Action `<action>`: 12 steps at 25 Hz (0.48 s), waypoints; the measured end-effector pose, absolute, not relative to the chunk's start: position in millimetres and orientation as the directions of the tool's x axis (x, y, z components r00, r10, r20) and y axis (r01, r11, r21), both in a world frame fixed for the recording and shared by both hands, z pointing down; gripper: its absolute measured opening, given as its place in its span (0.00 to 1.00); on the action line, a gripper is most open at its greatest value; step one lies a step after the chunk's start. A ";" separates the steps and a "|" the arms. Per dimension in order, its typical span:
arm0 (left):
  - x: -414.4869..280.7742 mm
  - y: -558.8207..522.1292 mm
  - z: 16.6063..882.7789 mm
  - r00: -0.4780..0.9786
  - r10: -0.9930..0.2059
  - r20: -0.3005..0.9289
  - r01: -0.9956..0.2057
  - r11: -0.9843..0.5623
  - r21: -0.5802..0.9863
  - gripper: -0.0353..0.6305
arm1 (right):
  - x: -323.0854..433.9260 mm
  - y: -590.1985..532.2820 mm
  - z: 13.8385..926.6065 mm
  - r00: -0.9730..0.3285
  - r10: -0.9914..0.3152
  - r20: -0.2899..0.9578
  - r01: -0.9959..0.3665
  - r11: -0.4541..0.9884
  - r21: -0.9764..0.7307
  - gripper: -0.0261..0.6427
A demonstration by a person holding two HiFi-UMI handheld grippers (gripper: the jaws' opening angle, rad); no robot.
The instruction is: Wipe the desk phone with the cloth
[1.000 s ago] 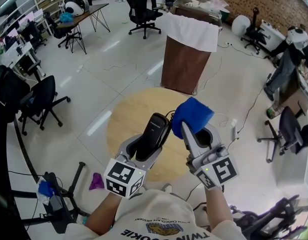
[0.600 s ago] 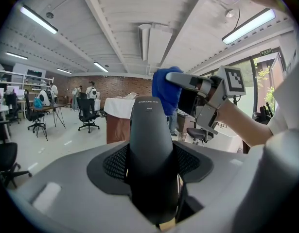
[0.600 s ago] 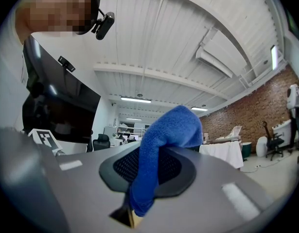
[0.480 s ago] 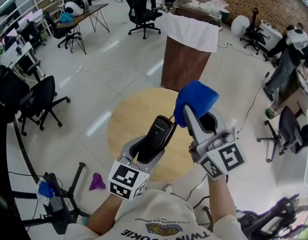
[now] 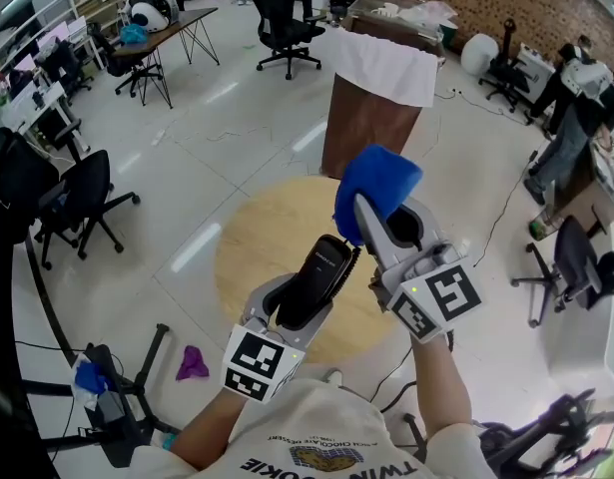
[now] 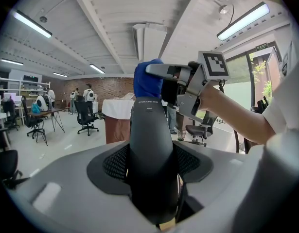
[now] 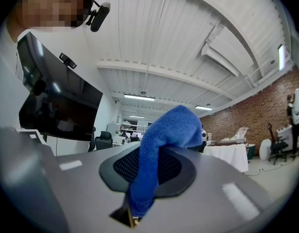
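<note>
Handset [image 5: 326, 263] runs lengthwise out of left gripper [image 5: 303, 299], tip toward cloth [image 5: 378, 182].

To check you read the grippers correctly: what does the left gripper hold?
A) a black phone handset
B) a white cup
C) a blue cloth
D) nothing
A: the left gripper is clamped on the black phone handset; the blue cloth is in the right gripper.
</note>
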State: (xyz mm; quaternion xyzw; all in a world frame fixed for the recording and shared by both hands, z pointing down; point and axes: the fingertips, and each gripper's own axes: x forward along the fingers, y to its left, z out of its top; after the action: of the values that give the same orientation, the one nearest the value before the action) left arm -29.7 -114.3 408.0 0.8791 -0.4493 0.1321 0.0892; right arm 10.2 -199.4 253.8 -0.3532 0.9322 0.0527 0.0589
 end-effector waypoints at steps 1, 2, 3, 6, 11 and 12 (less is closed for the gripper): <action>-29.4 -114.1 407.6 0.560 -0.767 0.313 -0.813 -0.581 0.032 0.44 | 8.3 -200.7 253.9 -0.746 -0.650 -0.144 -0.662 0.747 0.059 0.13; -28.9 -114.0 407.4 0.559 -0.768 0.314 -0.813 -0.582 0.024 0.44 | 6.4 -202.0 253.9 -0.748 -0.648 -0.141 -0.660 0.749 0.061 0.13; -28.2 -113.8 407.4 0.558 -0.768 0.314 -0.812 -0.584 0.016 0.44 | 4.7 -203.5 253.9 -0.750 -0.647 -0.138 -0.658 0.750 0.063 0.13; -25.2 -113.5 407.9 0.559 -0.766 0.316 -0.809 -0.588 0.006 0.44 | -0.7 -208.9 254.0 -0.758 -0.640 -0.126 -0.651 0.756 0.069 0.13; -23.8 -111.8 408.4 0.559 -0.765 0.320 -0.806 -0.592 -0.009 0.44 | -12.9 -212.9 257.2 -0.776 -0.624 -0.093 -0.630 0.772 0.083 0.13; -23.6 -111.7 408.4 0.557 -0.766 0.321 -0.806 -0.592 -0.014 0.44 | -14.9 -213.5 258.5 -0.779 -0.621 -0.086 -0.626 0.775 0.084 0.13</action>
State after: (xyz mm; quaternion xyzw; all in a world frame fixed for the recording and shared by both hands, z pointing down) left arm -23.6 -111.7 408.4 0.8799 -0.4465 0.1484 0.0673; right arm -14.9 -213.5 258.5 -0.3310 0.9417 0.0538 0.0266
